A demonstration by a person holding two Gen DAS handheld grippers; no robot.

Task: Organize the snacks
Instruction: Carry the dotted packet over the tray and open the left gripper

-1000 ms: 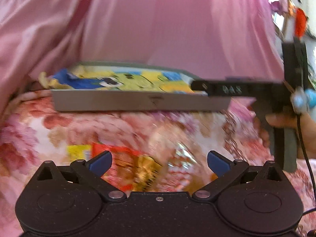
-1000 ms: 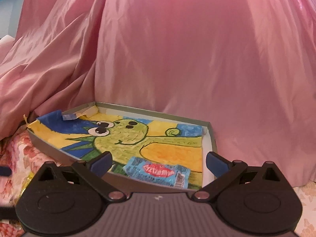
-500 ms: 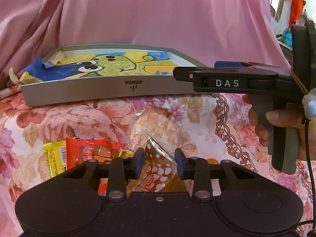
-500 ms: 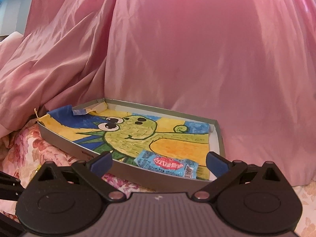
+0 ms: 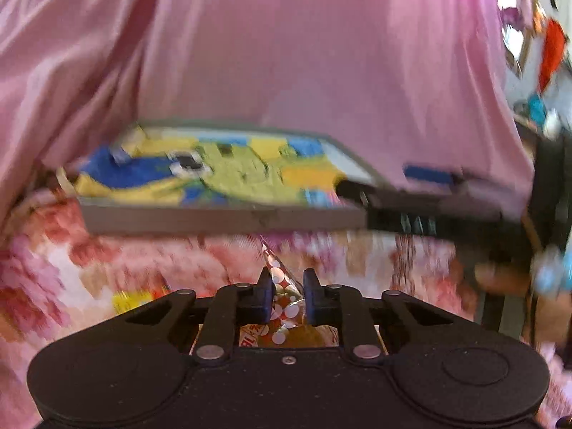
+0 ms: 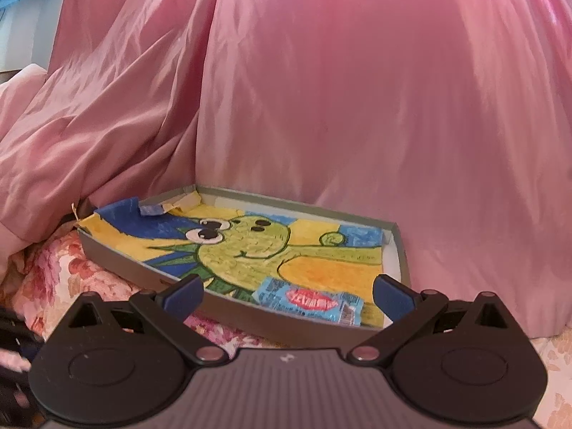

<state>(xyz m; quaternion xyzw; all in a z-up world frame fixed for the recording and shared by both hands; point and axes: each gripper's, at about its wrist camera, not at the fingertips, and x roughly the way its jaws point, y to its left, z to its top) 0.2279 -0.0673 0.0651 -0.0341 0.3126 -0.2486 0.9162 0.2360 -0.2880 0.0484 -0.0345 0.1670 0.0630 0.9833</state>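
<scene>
The left tool (image 5: 287,295) pinches a red polka-dot snack packet (image 5: 282,300) by its crimped end, above the floral cloth (image 5: 143,268); the foil looks light, crinkly and slippery. Right tool (image 6: 287,295) gapes empty before the grey tray (image 6: 118,255), beside the blue packet (image 6: 309,302)

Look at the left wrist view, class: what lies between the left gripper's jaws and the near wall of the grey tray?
Only floral cloth. The left gripper pinches a polka-dot snack packet, and nothing else lies before the grey tray.
</scene>
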